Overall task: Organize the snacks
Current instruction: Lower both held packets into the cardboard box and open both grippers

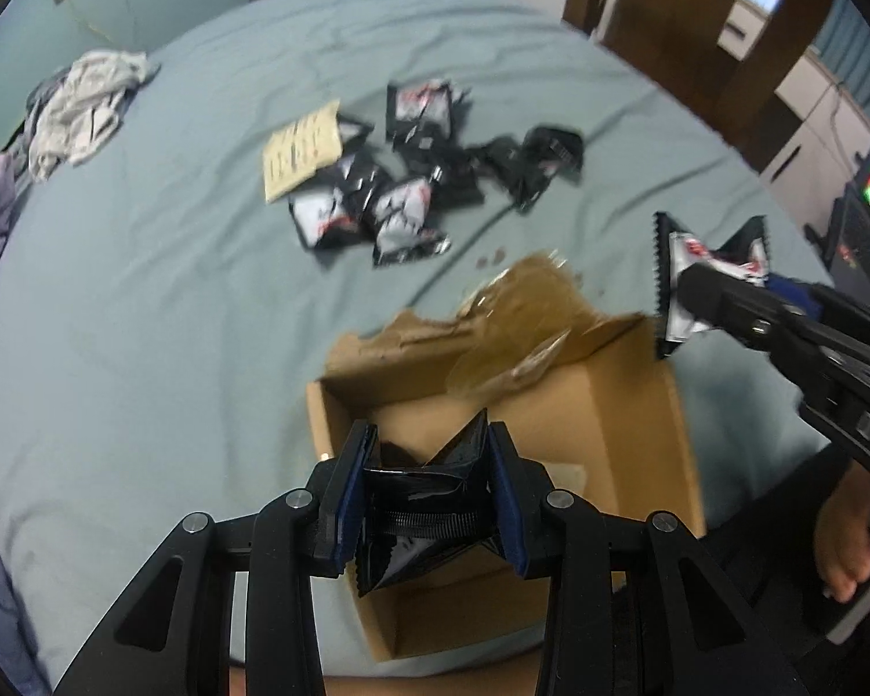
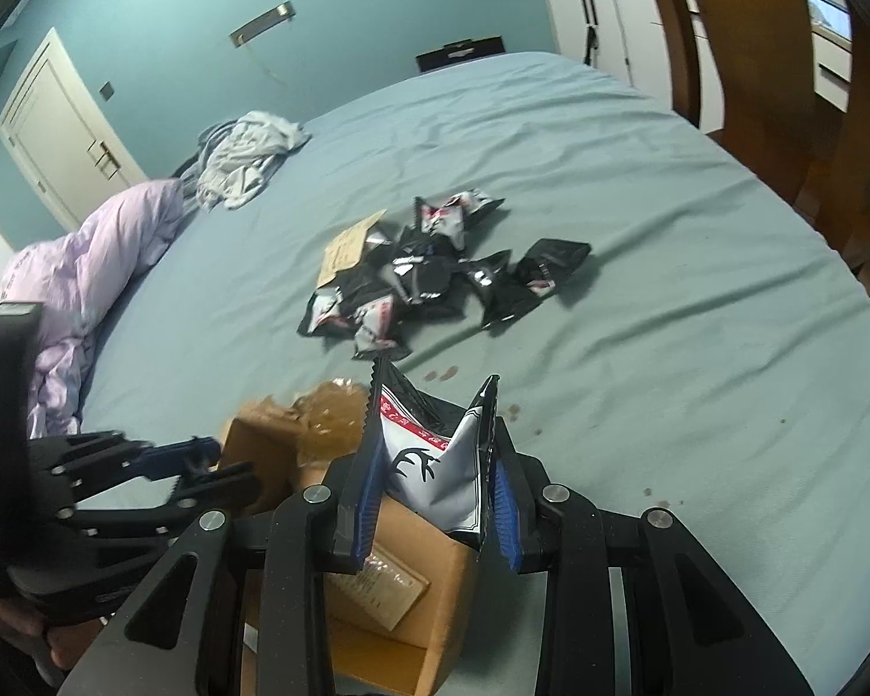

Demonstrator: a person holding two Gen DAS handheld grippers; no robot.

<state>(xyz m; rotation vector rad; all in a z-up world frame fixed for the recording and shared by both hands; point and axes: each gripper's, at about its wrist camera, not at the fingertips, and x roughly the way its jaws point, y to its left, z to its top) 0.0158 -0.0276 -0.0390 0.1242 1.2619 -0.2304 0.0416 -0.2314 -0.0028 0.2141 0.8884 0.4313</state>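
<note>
A black packet is gripped by the left gripper over the open cardboard box; a white-and-black packet is pinched in the right gripper.

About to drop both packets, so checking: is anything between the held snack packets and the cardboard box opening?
Nothing visible. The left gripper holds its black packet over the open cardboard box; only a torn flap stands at the far rim.

The left gripper is clamped on a black packet; the right gripper pinches a white packet.
</note>
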